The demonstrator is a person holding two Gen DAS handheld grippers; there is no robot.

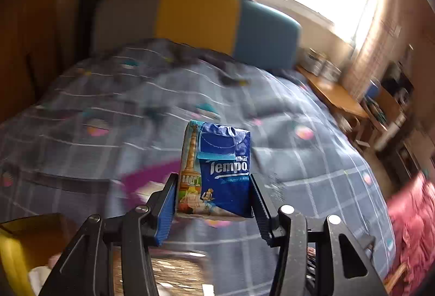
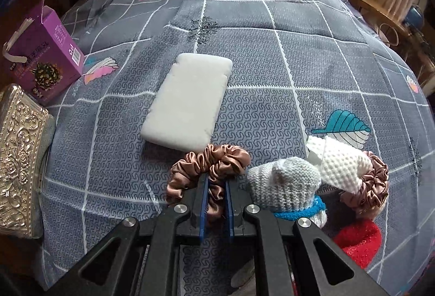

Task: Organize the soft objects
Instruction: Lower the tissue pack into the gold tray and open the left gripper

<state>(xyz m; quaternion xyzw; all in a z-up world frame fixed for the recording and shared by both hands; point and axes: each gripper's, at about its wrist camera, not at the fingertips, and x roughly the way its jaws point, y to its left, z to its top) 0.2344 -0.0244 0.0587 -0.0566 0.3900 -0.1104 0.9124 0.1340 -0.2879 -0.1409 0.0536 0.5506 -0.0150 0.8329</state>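
My left gripper (image 1: 213, 188) is shut on a blue Tempo tissue pack (image 1: 217, 171), held upright in the air above the bed; the background is blurred. My right gripper (image 2: 216, 181) is shut on a brown satin scrunchie (image 2: 206, 168) that lies on the grey checked bedspread (image 2: 272, 65). Just beyond it rests a white sponge block (image 2: 187, 103). To the right are a grey knitted piece with a blue band (image 2: 288, 184), a white knitted piece (image 2: 339, 165), a second brown scrunchie (image 2: 375, 181) and a red fuzzy item (image 2: 359, 241).
A purple carton (image 2: 46, 56) and an embossed silver box (image 2: 19, 157) stand at the bed's left edge. A wooden desk (image 1: 337, 94) with clutter runs along the right under a bright window. The headboard (image 1: 201, 21) closes the far end. Red fabric (image 1: 413, 220) lies at right.
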